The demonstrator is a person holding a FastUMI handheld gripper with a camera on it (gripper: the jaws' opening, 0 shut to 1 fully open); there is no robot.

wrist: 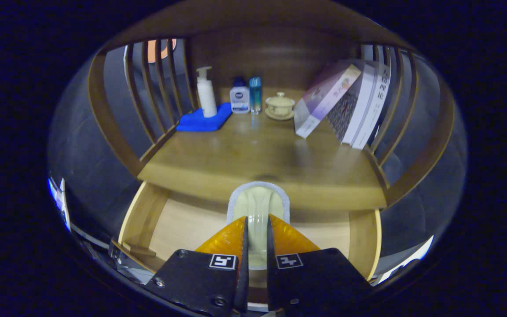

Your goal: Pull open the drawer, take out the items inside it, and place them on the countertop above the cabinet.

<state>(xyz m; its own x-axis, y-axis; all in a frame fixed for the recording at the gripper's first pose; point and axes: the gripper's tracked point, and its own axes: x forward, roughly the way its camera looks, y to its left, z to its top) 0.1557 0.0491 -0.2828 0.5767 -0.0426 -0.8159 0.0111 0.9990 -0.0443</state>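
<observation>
Gripper view: the gripper (256, 229) is clenched on a pale, cream-coloured object (258, 209) with a grey-white fuzzy rim, probably a brush or sponge-type tool; I cannot tell exactly what it is. Both fingers press its narrow middle, and its long axis runs straight ahead along the fingers, the rounded end projecting beyond the tips. Below it lies the open drawer (141, 222), pulled out, its light wooden floor showing on either side of the fingers with nothing else visible in it. Directly ahead and above is the front edge of the countertop (258, 158); the object's far end overlaps that edge, apparently raised above the drawer and short of the surface. At the back of the countertop stand a pump bottle (205, 91) on a blue cloth (203, 121), two small bottles (239, 97), a lidded cup (280, 105) and leaning books (346, 103). Judgement: the item is lifted out; the next move is forward onto the free middle of the countertop.
</observation>
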